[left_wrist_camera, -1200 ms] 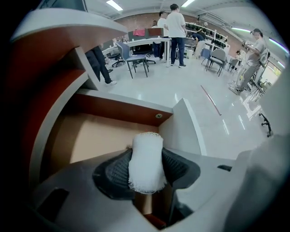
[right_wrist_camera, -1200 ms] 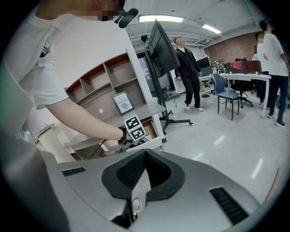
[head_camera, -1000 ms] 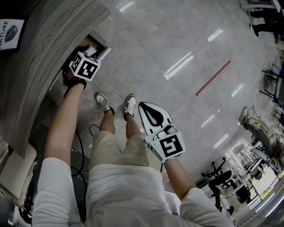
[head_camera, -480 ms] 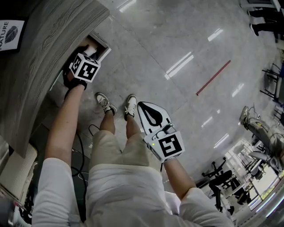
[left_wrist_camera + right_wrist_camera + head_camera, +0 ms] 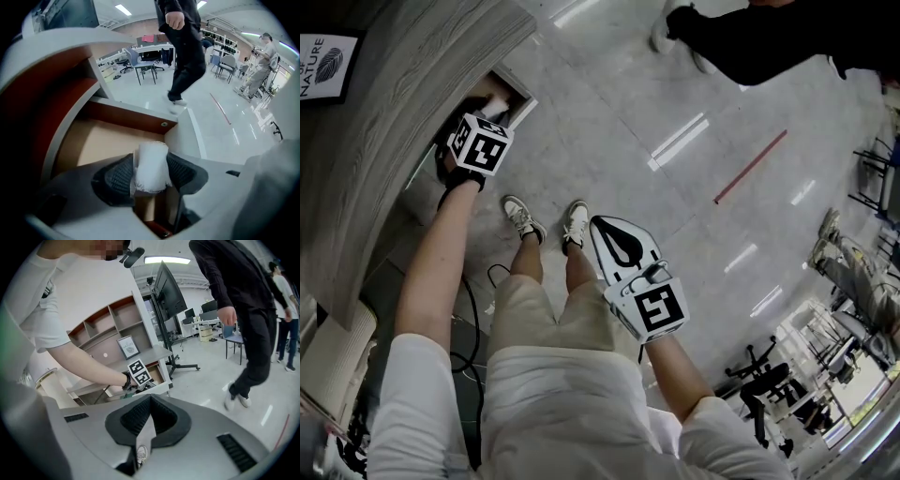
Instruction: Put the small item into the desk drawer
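Observation:
A small white gauze roll stands upright between the pads of my left gripper, whose jaws are opening; both pads still touch it. It hangs over the open wooden desk drawer, just inside the front wall. In the head view the left gripper reaches into the drawer under the grey desk top; its jaws are hidden there. My right gripper hangs over the floor beside my legs, shut with nothing in it.
A person in black walks across the floor beyond the drawer, also at the head view's top as a dark figure. A framed picture stands on the desk. Office chairs and tables fill the far room.
A person in black has come into the top of the head view. Both grippers stay almost where they were.

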`<state>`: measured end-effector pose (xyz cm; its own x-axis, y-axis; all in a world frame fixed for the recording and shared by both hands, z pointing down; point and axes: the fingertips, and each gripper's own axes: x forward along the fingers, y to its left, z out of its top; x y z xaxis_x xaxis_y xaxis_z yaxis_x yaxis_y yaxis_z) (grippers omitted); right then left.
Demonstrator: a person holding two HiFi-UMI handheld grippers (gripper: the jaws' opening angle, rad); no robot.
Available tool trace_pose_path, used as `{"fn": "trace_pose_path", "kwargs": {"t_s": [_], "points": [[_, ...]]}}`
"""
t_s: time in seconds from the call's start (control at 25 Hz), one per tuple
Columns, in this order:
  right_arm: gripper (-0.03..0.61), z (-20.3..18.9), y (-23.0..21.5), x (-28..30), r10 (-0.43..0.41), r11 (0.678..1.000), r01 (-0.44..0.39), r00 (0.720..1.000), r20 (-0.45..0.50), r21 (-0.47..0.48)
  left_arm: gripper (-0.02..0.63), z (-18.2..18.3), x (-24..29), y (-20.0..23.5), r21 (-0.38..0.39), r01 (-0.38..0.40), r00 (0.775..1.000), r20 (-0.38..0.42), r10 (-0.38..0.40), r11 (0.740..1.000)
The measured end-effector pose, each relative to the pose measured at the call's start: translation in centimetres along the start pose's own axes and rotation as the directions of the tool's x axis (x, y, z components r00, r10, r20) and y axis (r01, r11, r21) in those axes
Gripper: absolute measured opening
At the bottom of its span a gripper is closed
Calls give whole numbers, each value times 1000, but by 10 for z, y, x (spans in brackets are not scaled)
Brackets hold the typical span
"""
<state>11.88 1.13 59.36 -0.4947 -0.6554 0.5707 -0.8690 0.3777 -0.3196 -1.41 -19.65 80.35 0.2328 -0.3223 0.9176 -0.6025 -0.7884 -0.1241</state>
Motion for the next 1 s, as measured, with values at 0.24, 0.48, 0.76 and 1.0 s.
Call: {"fn": "trace_pose_path", "kwargs": {"t_s": [0.24, 0.48, 0.76, 1.0], "points": [[-3, 0, 5, -2, 4, 1000, -4, 1000, 18, -6, 209, 8, -13, -3, -7, -9, 998, 55, 10, 1000], [-3, -2, 21, -16, 19, 999, -19, 1000, 24, -30, 211, 12, -42, -15, -12, -15, 994, 108, 16, 1000], [-3, -2, 43, -23, 45, 996, -45, 999, 2, -76, 211, 8, -71, -27, -24, -11, 988, 152, 15, 1000], [-3, 18, 70, -26, 108, 983, -101, 994, 37, -150, 210, 2, -103, -21, -56, -24, 984, 177, 34, 998]]}}
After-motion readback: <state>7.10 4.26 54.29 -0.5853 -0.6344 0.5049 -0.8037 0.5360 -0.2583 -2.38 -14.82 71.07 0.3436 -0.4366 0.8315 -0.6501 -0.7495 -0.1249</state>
